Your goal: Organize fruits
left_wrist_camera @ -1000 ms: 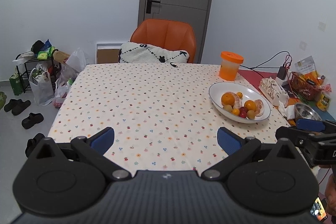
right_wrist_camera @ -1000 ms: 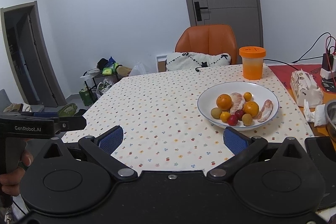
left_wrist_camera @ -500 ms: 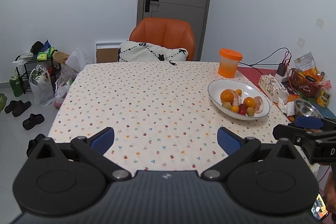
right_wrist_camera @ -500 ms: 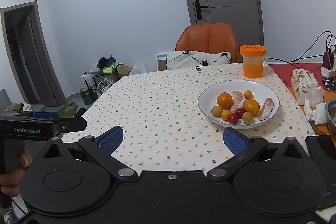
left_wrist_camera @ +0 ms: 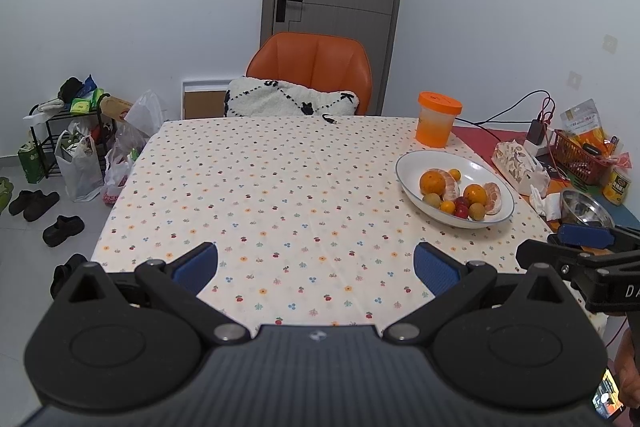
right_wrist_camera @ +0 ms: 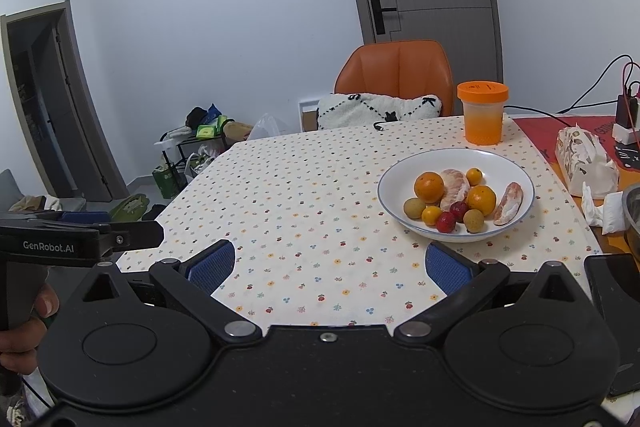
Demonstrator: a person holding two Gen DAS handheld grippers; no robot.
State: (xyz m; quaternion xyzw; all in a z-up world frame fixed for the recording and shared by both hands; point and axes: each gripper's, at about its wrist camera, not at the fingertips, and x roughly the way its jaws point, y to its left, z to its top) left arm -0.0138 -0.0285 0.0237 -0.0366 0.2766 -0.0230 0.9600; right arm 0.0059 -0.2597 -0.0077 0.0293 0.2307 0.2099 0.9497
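Over the last second we draw both views back a little from the desk (left_wrist_camera: pixel 280 187), each hand-held gripper, left (left_wrist_camera: pixel 316 265) and right (right_wrist_camera: pixel 330 265), spread wide and empty, while the fruits (right_wrist_camera: pixel 454 201) sit gathered in the white bowl (right_wrist_camera: pixel 516 171), consistent with a finished sort.

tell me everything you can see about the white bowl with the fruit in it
The shallow white bowl with a thin blue rim looks ceramic and sits upright on the floral tablecloth, in front of the orange lidded cup. It holds two whole oranges, peeled citrus segments, small orange, red and tan-green fruits clustered near its centre. Neither the left gripper nor the right gripper touches it; both are open.
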